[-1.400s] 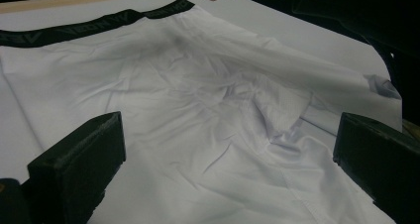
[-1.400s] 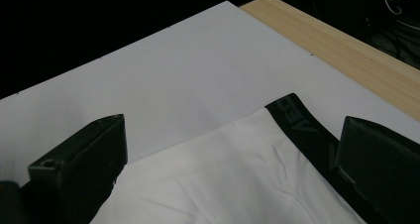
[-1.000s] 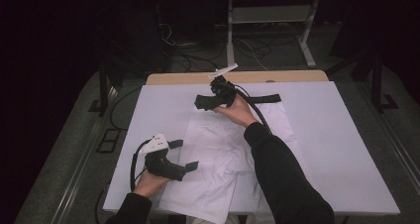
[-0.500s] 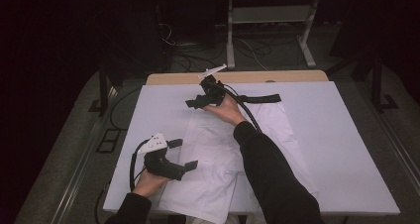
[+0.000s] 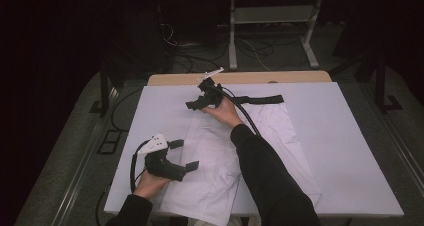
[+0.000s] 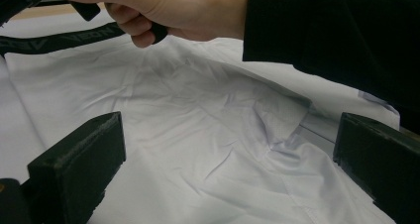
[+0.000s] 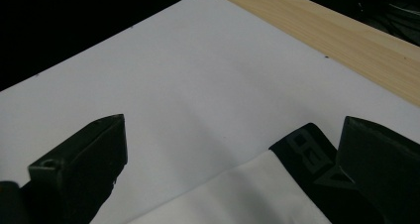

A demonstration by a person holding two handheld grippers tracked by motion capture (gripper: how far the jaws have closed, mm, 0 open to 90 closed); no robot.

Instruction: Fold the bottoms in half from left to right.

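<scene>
A white garment (image 5: 215, 158) with a black waistband (image 5: 265, 99) lies flat and creased along the middle of the white table (image 5: 345, 136). My left gripper (image 5: 184, 154) stands open at the garment's near left edge, its jaws wide apart over wrinkled cloth (image 6: 198, 135) and touching nothing. My right gripper (image 5: 196, 97) is open at the far side, by the waistband's left end. In the right gripper view, the waistband's end (image 7: 307, 154) lies just inside the right jaw, with nothing gripped. The hand (image 6: 163, 6) holding the right gripper appears in the left gripper view.
A strip of bare wood (image 5: 240, 78) runs along the table's far edge. Beyond it stand a metal frame (image 5: 270, 31) and loose cables on a dark floor. White tabletop lies open to the right of the garment and at the far left corner (image 7: 198, 75).
The right gripper has slid left along the far side, from over the waistband to its left end. The left gripper has stayed where it was.
</scene>
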